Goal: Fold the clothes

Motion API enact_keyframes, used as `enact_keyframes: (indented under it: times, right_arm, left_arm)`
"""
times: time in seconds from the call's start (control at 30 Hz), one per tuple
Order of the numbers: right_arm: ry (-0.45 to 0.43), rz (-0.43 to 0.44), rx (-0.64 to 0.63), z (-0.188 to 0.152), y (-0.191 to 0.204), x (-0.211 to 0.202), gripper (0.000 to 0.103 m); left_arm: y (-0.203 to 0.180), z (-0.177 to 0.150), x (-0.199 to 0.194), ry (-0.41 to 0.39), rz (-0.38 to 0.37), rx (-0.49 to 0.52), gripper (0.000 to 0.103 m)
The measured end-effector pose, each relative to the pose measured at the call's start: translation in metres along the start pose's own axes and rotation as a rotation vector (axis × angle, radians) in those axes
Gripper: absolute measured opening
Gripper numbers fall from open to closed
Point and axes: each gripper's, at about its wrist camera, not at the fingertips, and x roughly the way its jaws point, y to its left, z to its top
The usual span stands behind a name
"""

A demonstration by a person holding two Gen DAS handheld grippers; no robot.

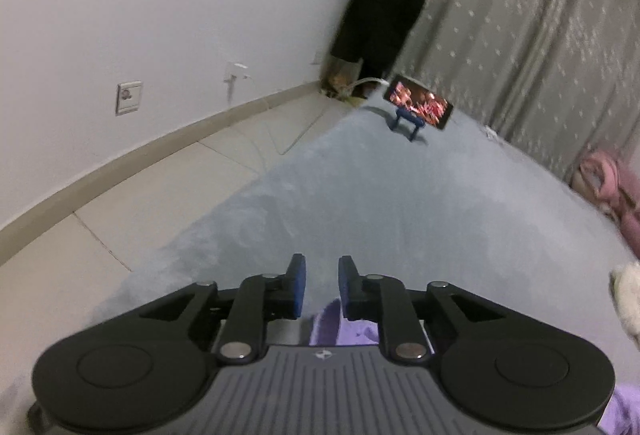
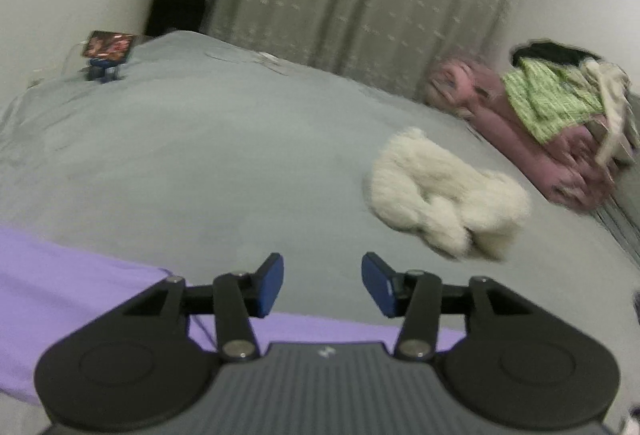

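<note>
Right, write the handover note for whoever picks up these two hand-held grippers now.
Left hand-held gripper: jaws slightly apart, nothing between the pads, purple garment just beneath it.
Right hand-held gripper: open, empty, above the far edge of the purple garment.
Purple garment lies spread on the grey bed; how far its folding has got cannot be told.
Cream fluffy garment lies crumpled to the right, unfolded.
Pile of pink, green and other clothes sits at the bed's far right.
Left: finish purple, then cream, then the pile.
</note>
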Motion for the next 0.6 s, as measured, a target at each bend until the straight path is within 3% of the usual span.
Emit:
enact_keyframes:
  times: [0.13,0.27,0.37,0.47,0.6]
  right_arm:
    - [0.079,0.032,-0.046,0.005,-0.024,-0.021,0.051]
    - [0.189,0.119,-0.312,-0.010,-0.023,-0.038,0.051]
    - [0.283,0.232,-0.455,-0.041,-0.020,-0.042,0.044]
    - [0.384,0.245,-0.539,-0.073,-0.019,-0.033,0.034]
    - [0.419,0.259,-0.535,-0.090,-0.027,-0.026,0.035]
  left_arm:
    - [-0.009,-0.005,-0.025,0.010,-0.039,0.002,0.016]
    - [-0.016,-0.025,-0.038,0.067,-0.103,0.012,0.020]
    - [-0.022,-0.041,-0.033,0.105,-0.116,0.023,0.020]
    - [-0.029,-0.053,-0.025,0.127,-0.117,0.044,0.020]
    - [-0.036,-0.064,-0.022,0.126,-0.108,0.082,0.020]
